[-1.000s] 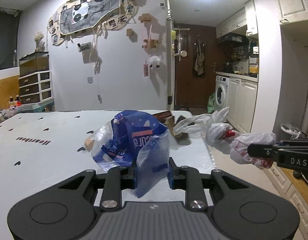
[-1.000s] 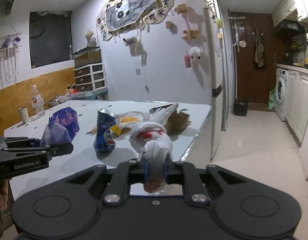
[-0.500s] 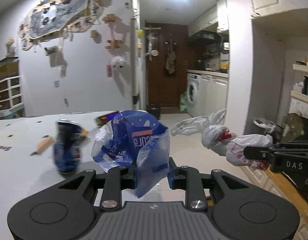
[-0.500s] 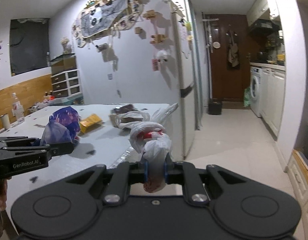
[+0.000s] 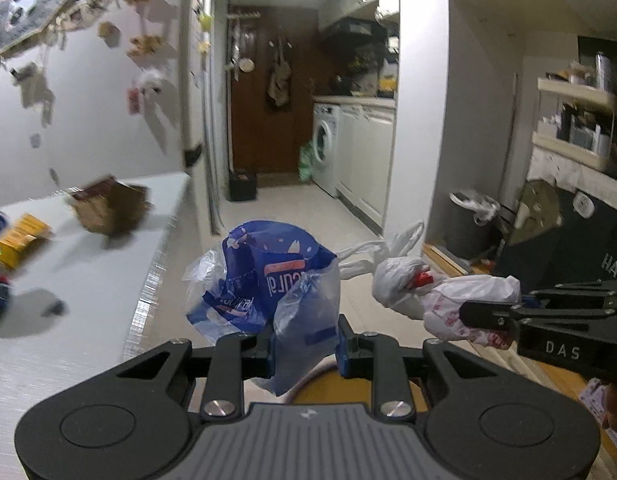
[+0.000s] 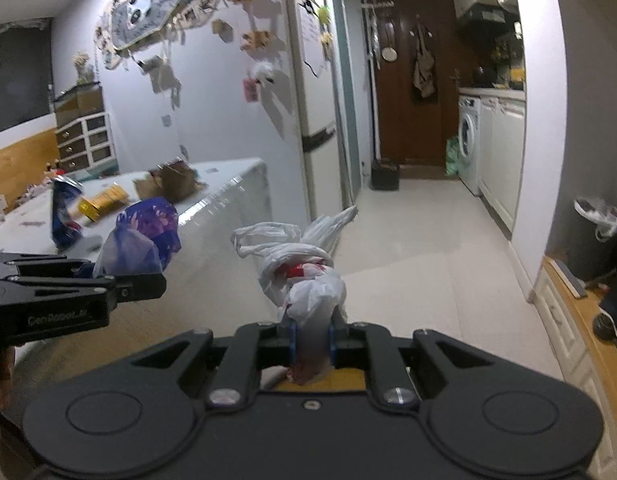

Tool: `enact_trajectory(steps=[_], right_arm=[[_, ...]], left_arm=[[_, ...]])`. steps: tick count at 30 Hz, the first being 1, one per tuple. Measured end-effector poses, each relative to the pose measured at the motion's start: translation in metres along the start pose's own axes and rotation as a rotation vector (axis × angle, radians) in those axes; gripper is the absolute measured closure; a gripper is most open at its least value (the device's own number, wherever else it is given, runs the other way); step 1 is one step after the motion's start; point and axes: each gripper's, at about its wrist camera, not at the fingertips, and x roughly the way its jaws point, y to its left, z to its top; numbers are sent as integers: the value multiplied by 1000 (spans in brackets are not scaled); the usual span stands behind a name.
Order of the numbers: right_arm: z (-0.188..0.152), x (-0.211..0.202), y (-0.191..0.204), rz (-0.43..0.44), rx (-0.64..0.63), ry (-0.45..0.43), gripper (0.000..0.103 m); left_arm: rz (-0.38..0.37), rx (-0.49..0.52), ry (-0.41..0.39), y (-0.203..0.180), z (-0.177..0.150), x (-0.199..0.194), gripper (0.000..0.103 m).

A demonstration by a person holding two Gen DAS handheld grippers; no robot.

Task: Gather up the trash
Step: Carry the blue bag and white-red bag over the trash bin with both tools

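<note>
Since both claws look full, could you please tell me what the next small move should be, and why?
Probably carry both loads right, toward the lined bin by the wall. The left claw is shut on the blue plastic bag, the right claw on the knotted white bag. Both hang over the floor, past the table, so neither can grasp more.

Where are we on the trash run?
Done: two pieces picked up. In hand: left gripper shut on the blue plastic bag, right gripper shut on the white knotted bag, neither binned yet. Left: can, yellow packet and brown paper bag on the table.
</note>
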Motion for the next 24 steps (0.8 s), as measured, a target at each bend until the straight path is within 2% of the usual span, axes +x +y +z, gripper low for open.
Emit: enact_trajectory(steps=[7, 14, 16, 20, 24], right_arm=[[-29, 29, -32, -26, 28, 90, 88], [-52, 58, -52, -30, 30, 168, 88], [-56, 70, -56, -28, 24, 205, 88], [-65, 100, -60, -13, -5, 337, 88], [-77, 132, -57, -16, -50, 436, 88]], left_arm=[[-53, -1, 90, -24, -17, 52, 74], [-87, -18, 190, -29, -37, 103, 74], [-98, -27, 240, -29, -44, 120, 74], [-121, -50, 361, -26, -62, 155, 74], [-143, -65, 432, -22, -76, 181, 74]])
